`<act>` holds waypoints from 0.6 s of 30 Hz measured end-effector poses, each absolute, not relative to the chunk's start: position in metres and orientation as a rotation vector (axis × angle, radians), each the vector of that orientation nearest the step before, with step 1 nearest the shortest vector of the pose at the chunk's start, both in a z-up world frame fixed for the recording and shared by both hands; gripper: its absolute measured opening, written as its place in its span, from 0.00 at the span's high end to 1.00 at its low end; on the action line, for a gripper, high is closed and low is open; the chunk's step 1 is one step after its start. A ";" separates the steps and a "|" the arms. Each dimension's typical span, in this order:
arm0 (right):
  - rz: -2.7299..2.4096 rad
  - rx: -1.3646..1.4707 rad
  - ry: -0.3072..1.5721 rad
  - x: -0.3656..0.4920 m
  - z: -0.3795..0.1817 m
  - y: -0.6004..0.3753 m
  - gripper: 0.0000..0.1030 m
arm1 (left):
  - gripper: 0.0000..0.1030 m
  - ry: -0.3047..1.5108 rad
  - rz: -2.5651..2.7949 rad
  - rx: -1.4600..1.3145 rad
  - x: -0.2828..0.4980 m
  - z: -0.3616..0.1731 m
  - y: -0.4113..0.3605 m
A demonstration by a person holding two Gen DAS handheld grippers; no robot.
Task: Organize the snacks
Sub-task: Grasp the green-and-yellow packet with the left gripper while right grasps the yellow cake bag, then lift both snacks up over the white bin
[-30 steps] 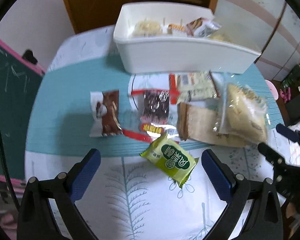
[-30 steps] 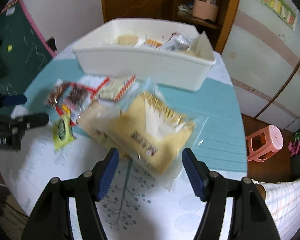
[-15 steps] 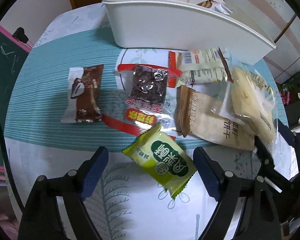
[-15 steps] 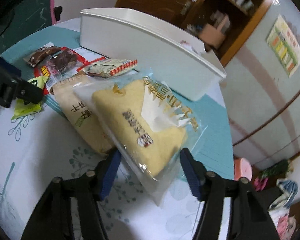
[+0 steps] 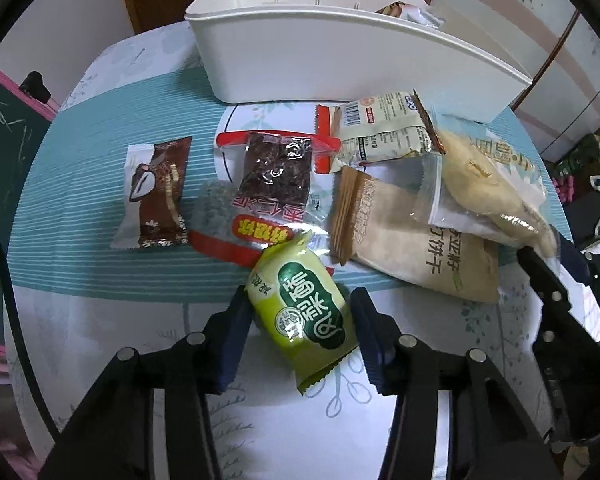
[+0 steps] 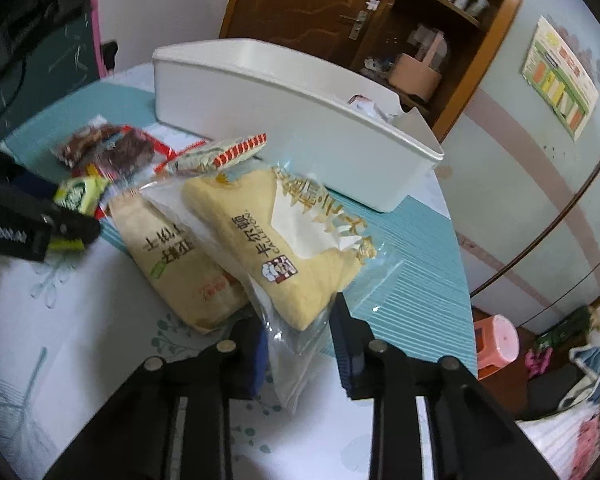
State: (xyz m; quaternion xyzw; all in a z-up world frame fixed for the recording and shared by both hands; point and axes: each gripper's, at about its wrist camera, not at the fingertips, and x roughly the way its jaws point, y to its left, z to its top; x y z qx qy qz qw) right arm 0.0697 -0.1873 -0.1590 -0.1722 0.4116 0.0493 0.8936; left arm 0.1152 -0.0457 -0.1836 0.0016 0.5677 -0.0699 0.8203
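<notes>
My left gripper (image 5: pixel 300 320) has closed on the green snack packet (image 5: pixel 306 310) at the near edge of the snack pile; its pads touch both sides. My right gripper (image 6: pixel 300 336) has closed around the near corner of the clear-wrapped yellow cake packet (image 6: pixel 284 240), which lies on the beige cracker packet (image 6: pixel 176 264). The white bin (image 5: pixel 340 44) stands behind the pile and holds a few snacks at its right end. The green packet also shows in the right wrist view (image 6: pixel 80 196).
A brown chocolate packet (image 5: pixel 158 196), a red-edged date packet (image 5: pixel 272 184) and a white cracker packet (image 5: pixel 384 132) lie between the bin and me. The round table's edge (image 6: pixel 464 280) drops off at right, with a pink stool (image 6: pixel 496 344) below.
Both grippers moved forward and lower onto the pile and narrowed: the left around the green packet, the right around the yellow cake packet's corner.
</notes>
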 end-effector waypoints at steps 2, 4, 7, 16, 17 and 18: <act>0.106 -0.334 0.845 0.067 -0.154 -0.189 0.74 | 0.53 1.181 -0.149 0.019 0.110 -0.176 -0.045; 0.108 -0.305 0.836 0.061 -0.147 -0.191 0.75 | 0.53 1.150 -0.154 0.028 0.104 -0.167 -0.048; 0.112 -0.269 0.823 0.055 -0.138 -0.193 0.76 | 0.53 1.107 -0.167 0.041 0.095 -0.150 -0.050; 0.109 -0.203 0.769 0.038 -0.109 -0.195 0.79 | 0.53 1.054 -0.197 0.019 0.081 -0.125 -0.037; 0.110 -0.200 0.762 0.036 -0.106 -0.195 0.79 | 0.53 1.052 -0.198 0.015 0.081 -0.123 -0.034; 0.110 -0.192 0.751 0.034 -0.101 -0.195 0.79 | 0.53 1.050 -0.197 0.010 0.084 -0.123 -0.030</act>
